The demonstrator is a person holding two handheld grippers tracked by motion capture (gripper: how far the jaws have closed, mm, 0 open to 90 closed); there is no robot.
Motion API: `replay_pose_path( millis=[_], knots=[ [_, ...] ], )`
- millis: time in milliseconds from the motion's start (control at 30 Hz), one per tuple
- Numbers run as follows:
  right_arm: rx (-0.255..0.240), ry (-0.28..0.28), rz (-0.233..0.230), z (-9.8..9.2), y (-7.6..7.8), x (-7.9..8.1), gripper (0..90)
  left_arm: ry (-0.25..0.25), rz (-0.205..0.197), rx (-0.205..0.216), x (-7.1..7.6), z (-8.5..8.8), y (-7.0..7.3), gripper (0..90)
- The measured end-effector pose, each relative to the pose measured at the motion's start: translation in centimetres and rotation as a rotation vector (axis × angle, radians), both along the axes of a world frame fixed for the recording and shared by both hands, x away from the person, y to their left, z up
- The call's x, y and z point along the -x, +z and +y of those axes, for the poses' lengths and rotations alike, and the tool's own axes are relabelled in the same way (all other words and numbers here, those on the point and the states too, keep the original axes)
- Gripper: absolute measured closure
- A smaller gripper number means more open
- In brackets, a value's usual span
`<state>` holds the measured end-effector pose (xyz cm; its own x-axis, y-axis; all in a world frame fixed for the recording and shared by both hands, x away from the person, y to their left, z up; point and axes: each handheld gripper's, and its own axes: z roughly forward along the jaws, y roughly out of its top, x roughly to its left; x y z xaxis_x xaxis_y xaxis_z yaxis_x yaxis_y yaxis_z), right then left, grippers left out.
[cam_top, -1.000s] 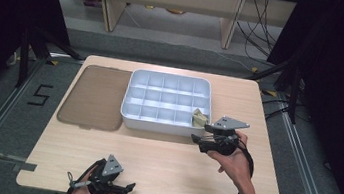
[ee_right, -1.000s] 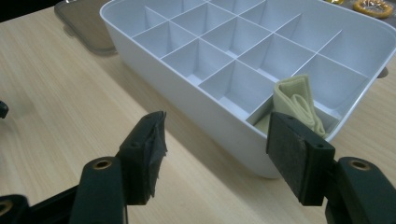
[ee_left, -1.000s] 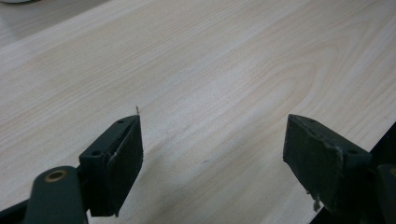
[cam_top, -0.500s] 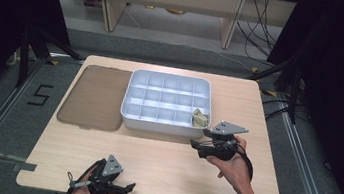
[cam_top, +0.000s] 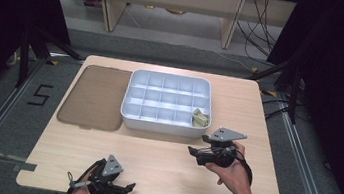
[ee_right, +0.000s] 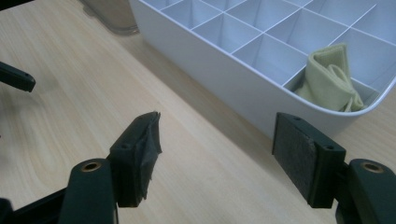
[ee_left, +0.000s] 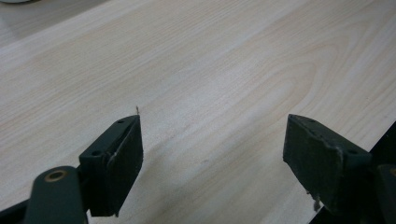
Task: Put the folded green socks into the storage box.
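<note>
The right gripper (cam_top: 198,152) is hovering, jaws wide and empty, near the white compartmented plastic tray (cam_top: 164,123) holding a folded pale-green cloth (ee_right: 330,79); the left gripper (ee_left: 212,156) is gaping over the wooden tabletop (cam_top: 161,161).

- A divided tray (cam_top: 165,124) sits on the tabletop (cam_top: 160,171), toward its far edge and near the middle.
- A flat lid (cam_top: 95,97) lies just beside the tray on its left.
- A folded cloth (cam_top: 200,119) lies in the tray's near right corner compartment.
- The right tool (cam_top: 201,154) is in front of the tray's near right corner, close to it but apart.
- The left tool (cam_top: 123,187) is at the tabletop's near edge, left of centre, well apart from the tray.
</note>
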<state>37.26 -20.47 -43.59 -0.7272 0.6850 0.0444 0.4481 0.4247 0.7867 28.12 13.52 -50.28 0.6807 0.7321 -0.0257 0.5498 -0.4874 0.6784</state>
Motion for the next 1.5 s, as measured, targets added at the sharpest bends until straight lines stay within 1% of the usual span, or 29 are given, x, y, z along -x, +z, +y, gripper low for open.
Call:
replay_pose_path(
  millis=[33,67,100,167,200,233,333,367,433,467,500,533,567,667,700,800,867,900,1033,1067,1100,1133,1167,1267,1300,1333,1433,1467,1500],
  knots=[
    [0.008,0.016,-0.011,-0.1,-0.2,0.0,33.0,0.011,0.013,0.015,0.1,-0.1,-0.1,19.6],
    [0.008,0.023,-0.015,-0.1,-0.3,0.1,32.9,0.012,0.012,0.016,0.1,-0.1,-0.1,19.6],
    [0.005,0.017,-0.003,-0.1,-0.5,0.3,32.8,0.014,0.011,0.015,0.1,-0.1,-0.1,19.6],
    [0.012,0.024,0.001,-0.1,-0.7,0.5,32.4,0.012,0.01,0.01,0.0,-0.1,-0.1,19.6],
    [0.015,0.013,-0.001,-0.1,-0.8,0.7,32.4,0.002,0.001,-0.001,0.0,0.0,0.0,19.6],
    [0.009,0.008,0.029,0.0,-0.8,1.0,32.3,0.001,-0.001,0.0,0.0,0.0,0.0,19.6],
    [0.014,0.037,0.007,0.0,-1.3,1.2,31.4,0.003,-0.003,-0.002,0.0,0.0,-0.1,19.6],
    [0.016,0.037,0.01,-0.1,-1.4,1.3,30.9,0.031,-0.008,0.031,0.1,-0.3,-0.2,19.6],
    [0.019,0.043,0.013,0.0,-1.6,1.5,30.9,0.035,-0.01,0.035,0.1,-0.3,-0.2,19.6],
    [0.013,0.037,0.015,0.0,-1.7,1.7,30.8,0.03,-0.011,0.03,0.0,-0.3,-0.3,19.6],
    [0.014,0.05,0.02,0.1,-1.8,1.8,30.8,0.035,-0.009,0.026,0.0,-0.3,-0.2,19.6],
    [0.012,0.05,0.025,0.1,-1.8,1.9,30.8,0.03,-0.008,0.033,0.1,-0.3,-0.2,19.6],
    [0.012,0.054,0.022,0.1,-1.9,2.1,30.7,-0.001,0.0,-0.004,0.0,0.0,0.0,19.6],
    [0.012,0.058,0.031,0.2,-2.1,2.4,30.2,-0.001,0.0,-0.003,0.0,-0.1,0.0,19.6],
    [0.009,0.063,0.018,0.3,-2.3,2.5,30.1,0.0,0.0,0.0,0.0,-0.1,0.0,19.6],
    [0.018,0.071,0.006,0.3,-2.5,2.8,29.4,0.0,0.0,-0.002,0.0,-0.1,0.0,19.6],
    [0.012,0.07,0.038,0.5,-2.6,3.2,29.1,0.0,0.0,0.0,0.0,-0.1,0.0,19.6],
    [0.012,0.086,0.023,0.5,-2.7,3.2,28.9,0.0,0.0,-0.002,0.0,-0.1,0.0,19.6],
    [0.021,0.098,0.022,0.6,-3.1,3.6,28.4,0.0,0.0,-0.002,0.0,-0.1,0.0,19.6],
    [0.021,0.082,0.037,0.6,-3.2,3.8,28.4,0.0,0.0,-0.002,0.0,-0.1,0.0,19.6],
    [0.028,0.1,0.026,0.6,-3.3,3.8,28.3,0.0,-0.001,-0.002,0.0,-0.1,0.0,19.6],
    [0.02,0.099,0.033,0.6,-3.4,4.0,28.3,0.0,-0.001,-0.002,0.0,-0.1,0.0,19.6],
    [0.031,0.098,0.032,0.5,-3.5,4.1,28.2,0.0,-0.001,-0.003,0.0,-0.1,0.0,19.6],
    [0.031,0.1,0.046,0.5,-3.8,4.5,28.2,0.002,-0.001,0.002,0.1,-0.1,-0.1,19.6],
    [0.03,0.094,0.039,0.5,-3.9,4.6,28.1,0.003,-0.001,0.003,0.1,-0.1,-0.1,19.6],
    [0.036,0.108,0.04,0.4,-4.0,4.7,27.9,0.002,-0.001,0.002,0.1,-0.1,0.0,19.6],
    [0.033,0.105,0.045,0.4,-4.2,5.0,27.3,0.003,-0.001,0.002,0.1,-0.1,-0.1,19.6],
    [0.042,0.115,0.042,0.3,-4.3,5.1,26.8,0.003,-0.001,0.003,0.1,-0.1,-0.1,19.6],
    [0.039,0.109,0.055,0.3,-4.3,5.2,26.7,0.003,0.0,0.003,0.1,-0.1,-0.1,19.6]
  ],
)
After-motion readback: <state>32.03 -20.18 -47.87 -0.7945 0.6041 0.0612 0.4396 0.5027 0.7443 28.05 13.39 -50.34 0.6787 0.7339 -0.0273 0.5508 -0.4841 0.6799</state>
